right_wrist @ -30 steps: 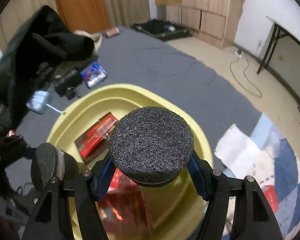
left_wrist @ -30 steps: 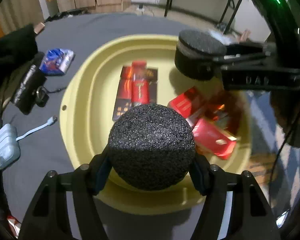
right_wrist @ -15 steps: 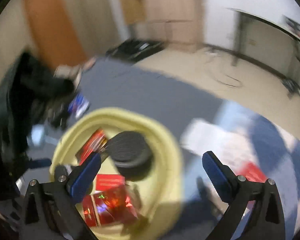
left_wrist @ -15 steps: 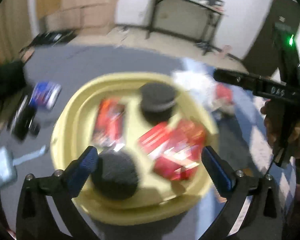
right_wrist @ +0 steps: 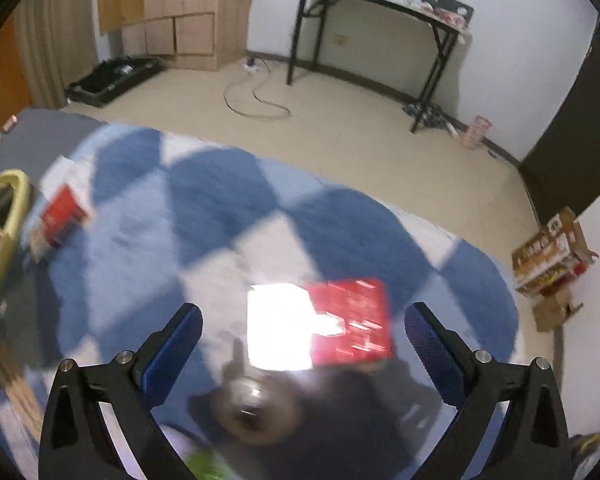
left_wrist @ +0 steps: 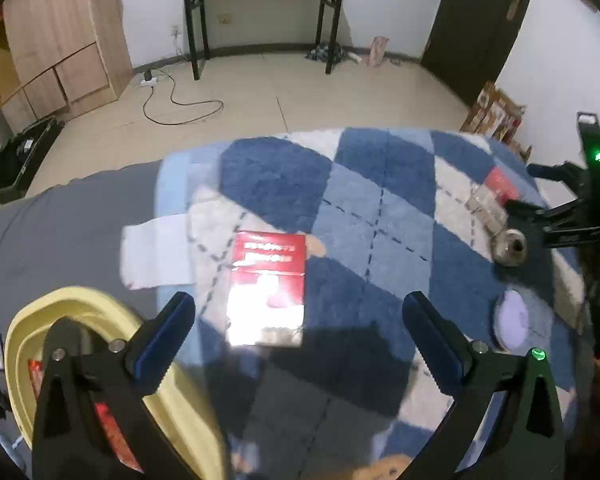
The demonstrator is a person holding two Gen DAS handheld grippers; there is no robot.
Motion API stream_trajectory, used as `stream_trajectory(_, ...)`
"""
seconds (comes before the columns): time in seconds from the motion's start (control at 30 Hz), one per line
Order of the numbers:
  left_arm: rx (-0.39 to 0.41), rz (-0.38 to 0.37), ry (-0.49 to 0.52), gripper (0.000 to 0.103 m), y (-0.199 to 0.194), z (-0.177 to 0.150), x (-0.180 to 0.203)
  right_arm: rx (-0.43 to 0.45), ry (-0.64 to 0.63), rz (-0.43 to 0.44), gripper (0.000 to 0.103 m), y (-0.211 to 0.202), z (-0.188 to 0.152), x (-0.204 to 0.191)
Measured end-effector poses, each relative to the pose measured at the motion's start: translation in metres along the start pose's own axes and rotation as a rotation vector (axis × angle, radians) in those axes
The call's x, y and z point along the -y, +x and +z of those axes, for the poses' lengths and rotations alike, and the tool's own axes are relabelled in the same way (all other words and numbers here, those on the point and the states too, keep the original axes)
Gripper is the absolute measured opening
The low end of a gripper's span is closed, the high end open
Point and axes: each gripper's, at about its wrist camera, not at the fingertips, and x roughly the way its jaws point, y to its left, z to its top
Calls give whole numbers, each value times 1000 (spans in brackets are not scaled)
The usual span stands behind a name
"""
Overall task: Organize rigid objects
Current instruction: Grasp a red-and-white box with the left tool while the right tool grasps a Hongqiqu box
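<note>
Both claws are hanging spread and empty now: my left claw [left_wrist: 296, 334] is gaping over a red box [left_wrist: 267, 286], and my right claw [right_wrist: 300, 344] is gaping over another red box [right_wrist: 320, 326]. A second ago each was pinching a black foam puck above the yellow basin; half a second ago the pucks were dropping into it as the jaws parted. Since then I have swung both away from the basin [left_wrist: 104, 320] and onto the blue checked blanket [left_wrist: 352, 184], so I am judging that two pieces are delivered and the next pair is being lined up.

Measured from the basin, the left claw's box is lying just beyond its far rim, flat on the blanket, glare washing out its near half. The other box is sitting well away from the basin, toward the blanket's opposite end, with a small round metal thing [right_wrist: 256, 408] just nearer me; the right view is blurring, so I cannot tell what it is. Red packs are showing inside the basin in the left view.

I am holding the left claw tilted down, jaws bracketing its box from above without touching it. The right one is pitching down likewise, and its box is sitting slightly right of centre between the jaws.
</note>
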Motion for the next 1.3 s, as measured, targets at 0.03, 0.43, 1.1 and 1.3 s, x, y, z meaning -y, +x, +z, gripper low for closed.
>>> stream_trajectory(0.03,-14,7,0,103,8,2,3,-3,2,8,103,3,-5,1)
stream_trajectory(0.43,-102,88,-16,103,68,4,3,-50,-53,105,103,31,-22,16)
stream_trajectory(1.1,111,10,-177,57,-31,-15,-33,115,-103,139,88,-8,4,-23)
stream_trajectory(1.3,73,230,-302,57,-96,-58,-152,168,-285,423,88,-61,37,-169)
